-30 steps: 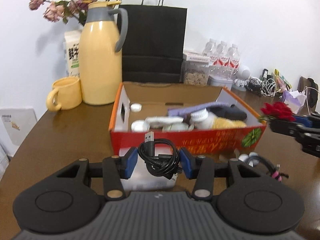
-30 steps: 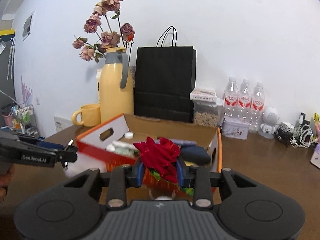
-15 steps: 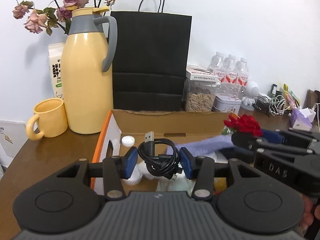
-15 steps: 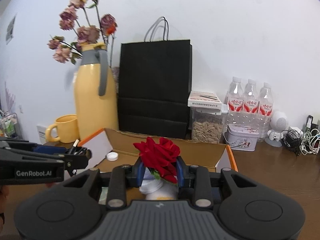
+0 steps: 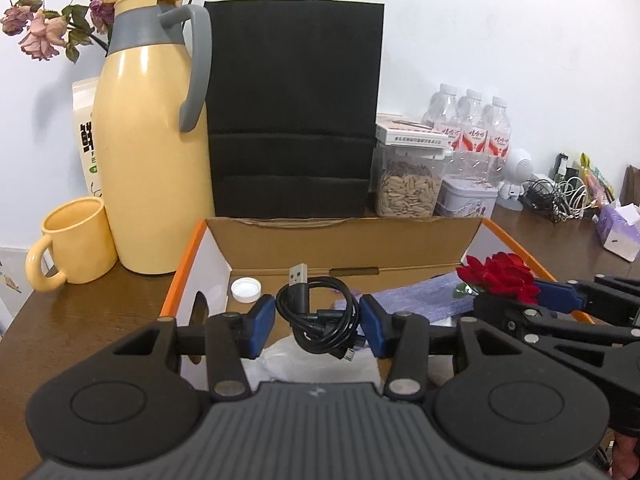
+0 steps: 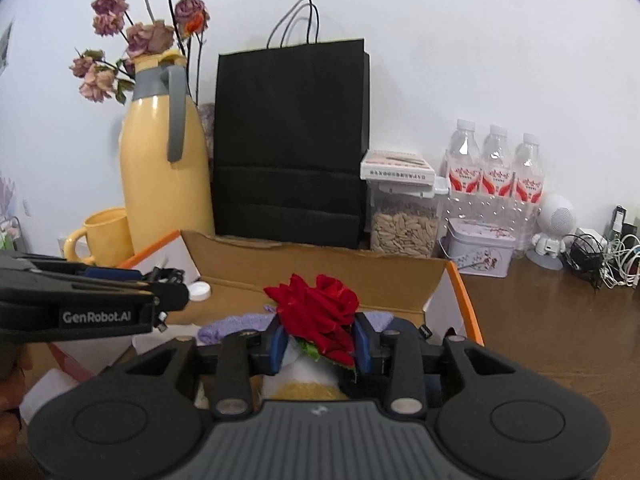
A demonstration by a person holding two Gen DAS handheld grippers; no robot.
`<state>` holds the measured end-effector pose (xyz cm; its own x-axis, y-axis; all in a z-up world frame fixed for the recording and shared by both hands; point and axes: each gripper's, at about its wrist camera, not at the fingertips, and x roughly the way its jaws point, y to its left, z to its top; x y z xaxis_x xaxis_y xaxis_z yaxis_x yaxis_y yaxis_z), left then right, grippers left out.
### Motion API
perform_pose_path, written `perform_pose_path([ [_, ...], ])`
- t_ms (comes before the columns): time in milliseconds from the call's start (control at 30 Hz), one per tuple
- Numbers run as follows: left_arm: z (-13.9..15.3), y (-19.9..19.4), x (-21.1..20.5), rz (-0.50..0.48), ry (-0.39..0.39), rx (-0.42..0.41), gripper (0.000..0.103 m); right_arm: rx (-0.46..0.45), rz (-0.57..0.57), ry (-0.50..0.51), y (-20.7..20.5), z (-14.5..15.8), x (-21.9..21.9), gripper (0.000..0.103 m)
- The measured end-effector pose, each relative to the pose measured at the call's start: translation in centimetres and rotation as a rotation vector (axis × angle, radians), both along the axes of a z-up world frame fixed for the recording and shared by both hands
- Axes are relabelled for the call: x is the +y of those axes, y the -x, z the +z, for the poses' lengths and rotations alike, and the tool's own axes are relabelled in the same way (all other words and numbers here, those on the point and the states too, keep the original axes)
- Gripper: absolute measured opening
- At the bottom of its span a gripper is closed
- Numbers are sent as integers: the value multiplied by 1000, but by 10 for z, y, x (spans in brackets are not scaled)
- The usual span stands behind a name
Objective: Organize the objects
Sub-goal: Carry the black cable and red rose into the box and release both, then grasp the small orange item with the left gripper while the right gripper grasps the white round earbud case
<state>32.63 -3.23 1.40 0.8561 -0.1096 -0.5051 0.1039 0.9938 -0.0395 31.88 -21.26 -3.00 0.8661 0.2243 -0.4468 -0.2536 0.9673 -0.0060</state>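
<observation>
The left gripper (image 5: 318, 322) clenched a coiled black USB cable (image 5: 318, 314) between its fingers above the open cardboard box (image 5: 344, 246). The right gripper (image 6: 318, 342) had a red artificial rose (image 6: 316, 312) between its fingers, which were opening.

A plain white wall (image 5: 480, 40) fills twelve o'clock; a dark brown wooden table (image 6: 560, 340) spreads below, evenly lit.

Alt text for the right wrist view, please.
The right gripper, its fingers opening, has a red rose between them over an open cardboard box. The left gripper enters from the left with a black cable.
</observation>
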Motion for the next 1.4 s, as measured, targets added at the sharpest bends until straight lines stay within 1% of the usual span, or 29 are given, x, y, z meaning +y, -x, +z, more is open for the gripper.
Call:
perform_pose_path([
  [33, 0, 1, 1, 8, -1, -7, 56, 6, -8, 10, 0, -1, 1, 42],
  [67, 1, 3, 2, 19, -4, -20, 61, 10, -18, 20, 0, -1, 1, 52],
  [100, 3, 4, 3, 31, -9, -36, 73, 13, -29, 30, 0, -1, 0, 65],
  [133, 5, 6, 4, 45, -13, -56, 87, 14, -35, 34, 0, -1, -1, 73],
  [167, 7, 8, 5, 61, -16, -77, 93, 11, -39, 34, 1, -1, -2, 86],
  [200, 8, 10, 6, 77, -19, -94, 103, 8, -40, 34, 2, 0, -3, 93],
  [233, 10, 12, 6, 91, -21, -111, 103, 8, -41, 33, 3, 1, -4, 96],
  [267, 10, 13, 5, 97, -22, -118, 103, 7, -39, 32, 4, 1, -4, 100],
  [300, 11, 13, 5, 95, -24, -116, 103, 6, -39, 30, 4, 2, -4, 103],
  [567, 12, 13, 3, 83, -33, -93, 103, 0, -37, 26, 7, 5, -4, 103],
  [933, 22, 25, 0, 86, -23, -99, 103, -21, -43, 20, 20, 12, -9, 103],
  [1200, 34, 54, 4, 89, -18, -114, 103, -52, -21, 7, 46, 25, -13, 103],
  [1400, 38, 84, 18, 103, -34, -117, 103, -72, 9, -4, 79, 31, -16, 103],
])
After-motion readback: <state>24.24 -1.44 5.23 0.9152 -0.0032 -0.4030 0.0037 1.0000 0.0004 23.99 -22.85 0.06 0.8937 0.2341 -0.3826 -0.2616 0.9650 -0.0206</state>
